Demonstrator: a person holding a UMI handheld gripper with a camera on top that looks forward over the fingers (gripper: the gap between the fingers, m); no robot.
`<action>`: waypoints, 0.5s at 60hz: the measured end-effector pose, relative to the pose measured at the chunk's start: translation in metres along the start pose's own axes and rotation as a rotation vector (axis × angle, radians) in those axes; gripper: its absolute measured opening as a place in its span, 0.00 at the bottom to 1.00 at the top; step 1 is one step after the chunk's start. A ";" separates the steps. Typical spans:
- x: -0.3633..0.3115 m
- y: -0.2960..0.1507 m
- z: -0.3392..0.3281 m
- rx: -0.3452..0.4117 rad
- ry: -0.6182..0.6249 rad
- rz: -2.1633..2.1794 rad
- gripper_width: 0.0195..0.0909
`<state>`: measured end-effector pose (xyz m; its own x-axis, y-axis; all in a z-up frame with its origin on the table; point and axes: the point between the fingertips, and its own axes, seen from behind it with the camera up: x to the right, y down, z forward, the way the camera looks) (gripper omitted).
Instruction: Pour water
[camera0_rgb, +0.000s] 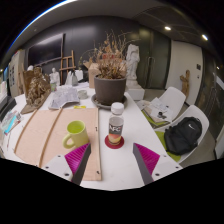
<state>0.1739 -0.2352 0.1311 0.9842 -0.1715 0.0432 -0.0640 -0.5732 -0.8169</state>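
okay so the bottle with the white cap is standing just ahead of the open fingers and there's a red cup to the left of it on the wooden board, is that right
One thing is off: the cup on the wooden board is yellow-green, not red. The gripper view shows it. The rest holds: the bottle with the white cap stands upright just ahead of the gripper, whose fingers are open, and the cup sits to its left.

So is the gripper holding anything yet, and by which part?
Nothing is held. The gripper is open, and the bottle stands on the table just ahead of its fingers, untouched.
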 end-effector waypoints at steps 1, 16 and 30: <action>-0.004 0.001 -0.010 -0.003 0.004 0.000 0.92; -0.058 0.019 -0.109 -0.007 0.033 -0.031 0.93; -0.075 0.024 -0.135 0.013 0.046 -0.047 0.92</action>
<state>0.0766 -0.3437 0.1860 0.9775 -0.1817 0.1075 -0.0158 -0.5711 -0.8207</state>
